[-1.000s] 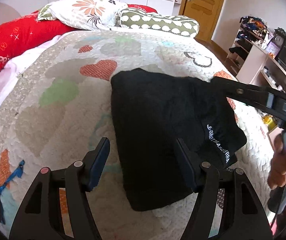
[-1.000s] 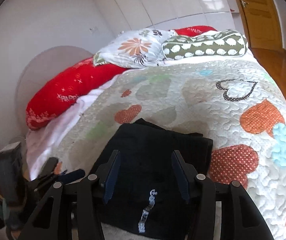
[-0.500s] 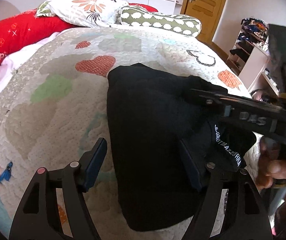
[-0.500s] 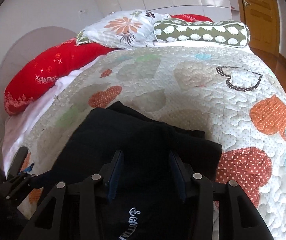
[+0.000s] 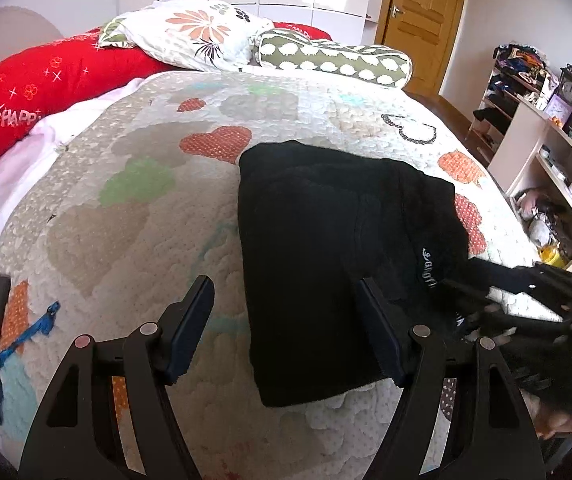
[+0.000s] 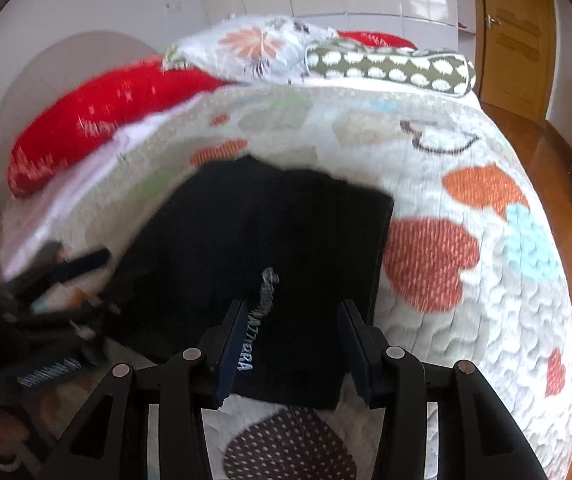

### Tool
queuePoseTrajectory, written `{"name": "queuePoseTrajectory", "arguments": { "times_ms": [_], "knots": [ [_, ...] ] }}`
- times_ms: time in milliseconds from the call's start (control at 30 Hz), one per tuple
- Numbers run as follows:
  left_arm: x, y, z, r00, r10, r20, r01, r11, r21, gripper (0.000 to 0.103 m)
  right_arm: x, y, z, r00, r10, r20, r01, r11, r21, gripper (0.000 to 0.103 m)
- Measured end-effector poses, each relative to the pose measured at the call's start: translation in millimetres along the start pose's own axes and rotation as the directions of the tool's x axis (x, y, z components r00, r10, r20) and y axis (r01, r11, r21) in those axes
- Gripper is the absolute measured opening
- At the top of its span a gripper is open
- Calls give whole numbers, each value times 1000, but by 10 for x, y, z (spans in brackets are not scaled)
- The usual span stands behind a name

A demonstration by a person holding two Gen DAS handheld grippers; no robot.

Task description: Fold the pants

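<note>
Black pants [image 5: 326, 240] lie folded into a thick rectangle on the quilted bedspread [image 5: 134, 240], filling the middle of the left wrist frame and running toward its lower right. White lettering [image 5: 426, 268] shows on the fabric near the right edge of the fold. In the right wrist view the same pants [image 6: 270, 240] sit in the centre of the frame, with the lettering [image 6: 258, 320] just above the gripper.

At the bottom of the left wrist frame, the left gripper [image 5: 286, 332] has its fingers spread wide and grips nothing; its right finger [image 5: 378, 332] is over the black fabric and its left finger [image 5: 190, 328] is over the bare quilt. The right gripper [image 6: 292, 340] at the bottom of the right wrist frame has its fingers also apart, over the near edge of the pants, and I cannot see any cloth pinched between them. This view is blurred.

At the top of both frames are a red pillow [image 5: 38, 92], a flowered pillow [image 5: 194, 32] and a green bolster [image 5: 334, 56]. A wooden door [image 5: 426, 20] stands at upper right, and shelves [image 5: 534, 128] at the right edge.
</note>
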State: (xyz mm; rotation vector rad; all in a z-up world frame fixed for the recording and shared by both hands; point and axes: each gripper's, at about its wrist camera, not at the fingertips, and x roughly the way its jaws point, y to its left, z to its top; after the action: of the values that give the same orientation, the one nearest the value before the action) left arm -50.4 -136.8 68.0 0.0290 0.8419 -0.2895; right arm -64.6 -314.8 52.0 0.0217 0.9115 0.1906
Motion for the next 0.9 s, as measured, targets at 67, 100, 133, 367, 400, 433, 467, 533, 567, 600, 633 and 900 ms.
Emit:
{"name": "queuePoseTrajectory", "arguments": {
  "times_ms": [67, 100, 133, 367, 400, 433, 467, 533, 567, 600, 633, 900],
  "knots": [
    [-32, -8, -18, 1000, 8, 6, -8, 1000, 7, 74, 26, 21, -17, 1000, -19, 3, 19, 1000, -22, 46],
    [-60, -15, -24, 1000, 14, 12, -14, 1000, 14, 74, 12, 6, -8, 1000, -14, 0, 14, 1000, -11, 46],
    [-90, -18, -26, 1000, 21, 19, -21, 1000, 19, 74, -18, -13, 7, 1000, -7, 0, 7, 1000, 9, 46],
    [-277, 23, -40, 995, 84, 62, -86, 996, 21, 74, -358, 102, 69, 994, -19, 105, 14, 999, 47, 46],
    [-293, 31, -47, 994, 88, 63, -89, 996, 18, 74, -403, 123, 81, 992, -31, 119, 25, 998, 51, 47],
    [-320, 43, -53, 994, 91, 68, -92, 996, 14, 74, -445, 133, 95, 990, -49, 134, 40, 997, 63, 48],
    [-352, 53, -62, 993, 93, 77, -94, 995, 13, 74, -474, 133, 110, 987, -61, 146, 51, 996, 75, 48],
    [-405, 68, -80, 990, 102, 95, -103, 995, 16, 74, -525, 115, 126, 983, -83, 165, 65, 992, 109, 49],
    [-427, 77, -86, 989, 106, 101, -108, 994, 15, 74, -528, 121, 134, 982, -87, 168, 67, 991, 120, 49],
    [-445, 84, -92, 989, 106, 107, -108, 994, 13, 74, -535, 120, 134, 981, -94, 172, 71, 988, 133, 50],
    [-465, 89, -98, 988, 106, 114, -108, 994, 9, 74, -537, 125, 125, 978, -108, 178, 82, 986, 145, 50],
    [-551, 64, -119, 978, 133, 159, -139, 990, 30, 74, -491, 127, 74, 978, -118, 173, 88, 981, 170, 50]
  ]
}}
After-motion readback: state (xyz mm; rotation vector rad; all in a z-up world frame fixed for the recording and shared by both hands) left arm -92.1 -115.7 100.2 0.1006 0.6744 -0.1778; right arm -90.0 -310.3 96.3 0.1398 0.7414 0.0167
